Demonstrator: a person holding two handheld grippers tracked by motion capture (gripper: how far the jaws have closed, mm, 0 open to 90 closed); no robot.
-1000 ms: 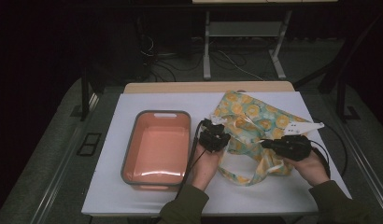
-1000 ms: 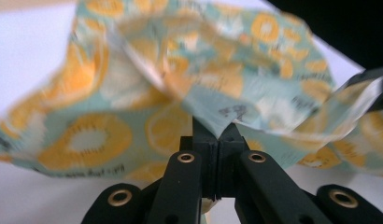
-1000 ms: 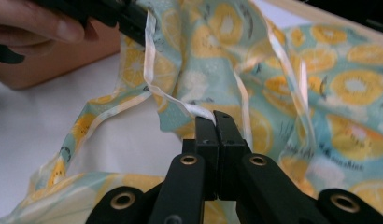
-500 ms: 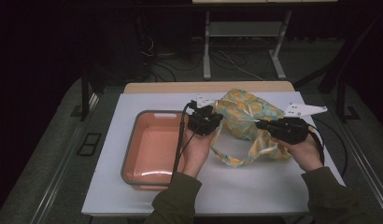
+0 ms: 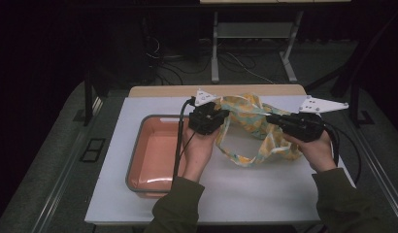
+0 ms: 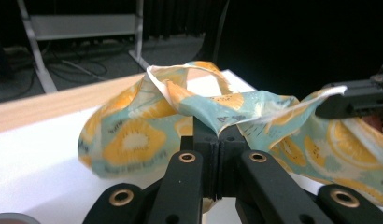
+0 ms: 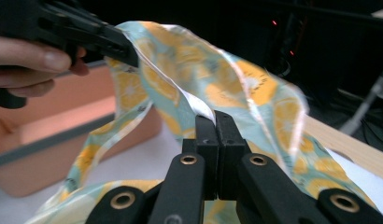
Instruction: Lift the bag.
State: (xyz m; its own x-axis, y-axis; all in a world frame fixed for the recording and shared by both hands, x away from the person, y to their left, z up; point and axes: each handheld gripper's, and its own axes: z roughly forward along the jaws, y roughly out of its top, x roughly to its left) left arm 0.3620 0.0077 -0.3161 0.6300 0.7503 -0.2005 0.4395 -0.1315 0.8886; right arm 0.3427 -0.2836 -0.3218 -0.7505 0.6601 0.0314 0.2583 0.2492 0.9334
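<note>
Presently the left gripper [image 5: 225, 114] and right gripper [image 5: 271, 118] are each clamped on an edge of the lemon-print cloth bag [image 5: 253, 133], which hangs between them above the white table [image 5: 245, 194], just right of the orange tray [image 5: 153, 150]. Each hold takes only a thin fold of fabric, so, in my judgement, pulling the grippers apart could slip an edge free. The loose strap loop [image 5: 231, 153] below could also drag across the table or catch the tray rim.

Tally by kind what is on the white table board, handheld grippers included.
Handheld grippers: 2, the left gripper and right gripper, both shut on the cloth
Lemon-print cloth: 1, lifted between them
Pink bin: 1, nothing visible inside
Total: 4
</note>
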